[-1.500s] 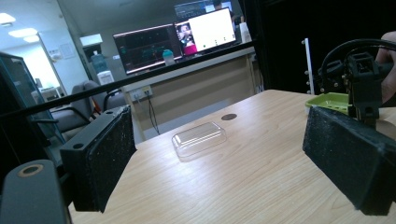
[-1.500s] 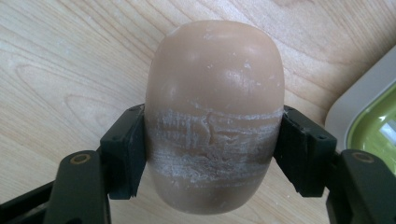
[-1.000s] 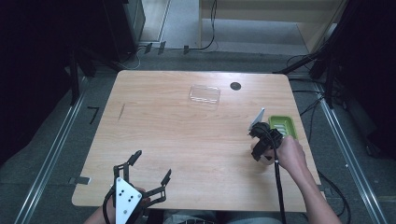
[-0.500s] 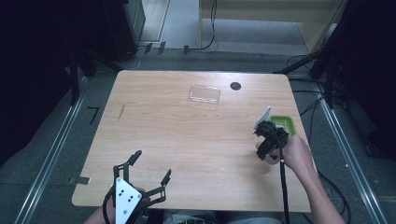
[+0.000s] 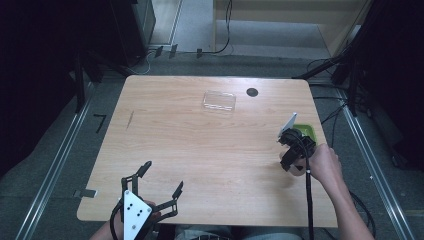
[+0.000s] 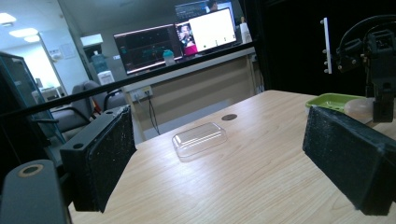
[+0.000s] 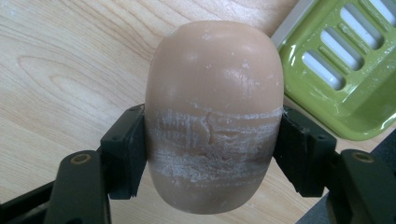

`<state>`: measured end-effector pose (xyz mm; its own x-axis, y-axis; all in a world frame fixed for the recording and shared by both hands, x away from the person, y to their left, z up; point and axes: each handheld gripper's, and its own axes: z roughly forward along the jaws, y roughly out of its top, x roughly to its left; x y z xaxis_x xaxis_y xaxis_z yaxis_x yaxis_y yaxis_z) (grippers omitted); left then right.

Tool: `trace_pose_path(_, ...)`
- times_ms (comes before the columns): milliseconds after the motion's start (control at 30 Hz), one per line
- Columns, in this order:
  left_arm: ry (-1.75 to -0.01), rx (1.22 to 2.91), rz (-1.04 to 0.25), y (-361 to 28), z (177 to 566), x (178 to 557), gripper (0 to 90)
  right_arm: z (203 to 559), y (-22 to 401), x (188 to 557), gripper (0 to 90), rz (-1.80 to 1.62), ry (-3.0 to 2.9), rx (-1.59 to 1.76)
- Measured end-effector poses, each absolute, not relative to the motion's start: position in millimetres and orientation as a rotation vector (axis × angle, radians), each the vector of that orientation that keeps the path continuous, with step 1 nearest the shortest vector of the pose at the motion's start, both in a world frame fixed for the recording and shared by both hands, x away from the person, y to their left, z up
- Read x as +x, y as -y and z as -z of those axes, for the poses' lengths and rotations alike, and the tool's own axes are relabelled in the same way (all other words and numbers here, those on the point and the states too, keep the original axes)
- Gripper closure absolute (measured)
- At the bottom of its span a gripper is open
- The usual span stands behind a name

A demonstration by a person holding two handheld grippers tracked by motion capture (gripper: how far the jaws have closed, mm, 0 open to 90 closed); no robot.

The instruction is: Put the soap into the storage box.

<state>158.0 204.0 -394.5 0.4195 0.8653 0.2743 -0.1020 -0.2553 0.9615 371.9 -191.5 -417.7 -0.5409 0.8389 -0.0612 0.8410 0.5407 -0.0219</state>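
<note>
Soap (image 7: pixel 214 116) sat clamped in the right gripper (image 7: pixel 212 154), its two black jaws pressed against the bar's sides, at the table's (image 5: pixel 210 150) right edge just beside the green dish (image 7: pixel 348 74). In the high view that gripper (image 5: pixel 295 155) stood over the wood near the dish (image 5: pixel 306 131), with the person's hand (image 5: pixel 325 165) behind it and the cable trailing back toward the near edge. The left gripper (image 5: pixel 157 187) rested at the near left edge with its jaws spread wide and nothing between them; its own view showed the rough black pads (image 6: pixel 109 154) well apart.

Most of the tabletop lay bare between the two grippers. A clear lid (image 5: pixel 219 101) lay toward the far edge, well apart from both, with a dark round hole (image 5: pixel 252 92) just beside it. Floor rails and cables ran past the table's sides.

No brand or stamp could be read on the bar or dish; the screens (image 6: pixel 177 39) beyond the table were too small to read.

The bar was a smooth, pale-pink rounded oval, scuffed with whitish flaky marks in a band where the jaws held it. The dish was glossy plastic, rectangular, with slotted drain holes. The table had a light wood grain and rounded corners; the lid (image 6: pixel 200 138) was a shallow transparent rectangle with rounded corners.
</note>
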Motion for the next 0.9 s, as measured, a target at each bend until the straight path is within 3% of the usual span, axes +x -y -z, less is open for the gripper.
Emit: trace_pose_path(900,-0.697,1.553,-1.078,-203,395,158,9.9,405,222,376,33.3,0.052,-2.654,1.551)
